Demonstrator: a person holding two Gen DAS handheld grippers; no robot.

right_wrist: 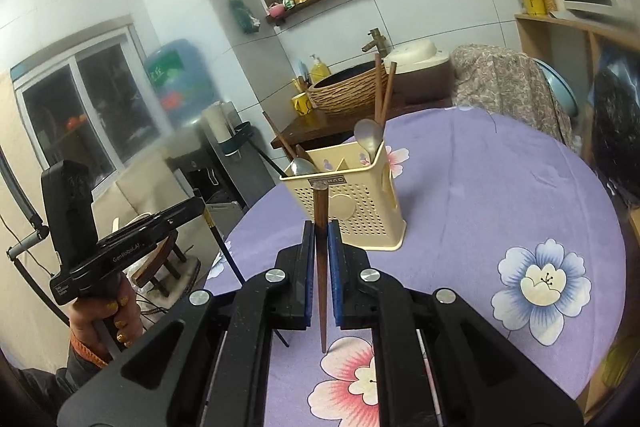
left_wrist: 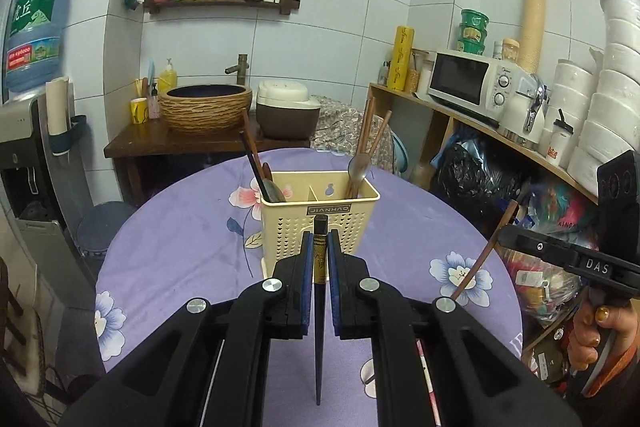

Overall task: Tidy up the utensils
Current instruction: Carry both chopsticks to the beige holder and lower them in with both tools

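My left hand-held gripper point(left_wrist: 319, 251) is clamped on a dark chopstick point(left_wrist: 319, 307), the blue pads pinching it near its thick end, so the stick stands nearly upright between the fingers with its thin tip hanging down toward six o'clock over the tabletop point(left_wrist: 180, 247). My right hand-held gripper point(right_wrist: 321, 245) is clamped the same way on a brown wooden chopstick point(right_wrist: 321, 267), tip pointing down at six o'clock above a pink flower on the purple cloth. Straight ahead at twelve o'clock from both sits the cream utensil holder point(left_wrist: 320, 223), perforated and split into compartments; in the left wrist view the dark chopstick's top end overlaps its front wall, though I can't tell whether they touch. Inside it, spoons point(left_wrist: 357, 167) and wooden chopsticks lean in the right compartment, and more dark-handled utensils lean in the left one. From the left camera my right hand point(left_wrist: 596, 331) shows at four o'clock; from the right camera my left hand point(right_wrist: 106, 323) shows at eight o'clock, both well apart from the holder.
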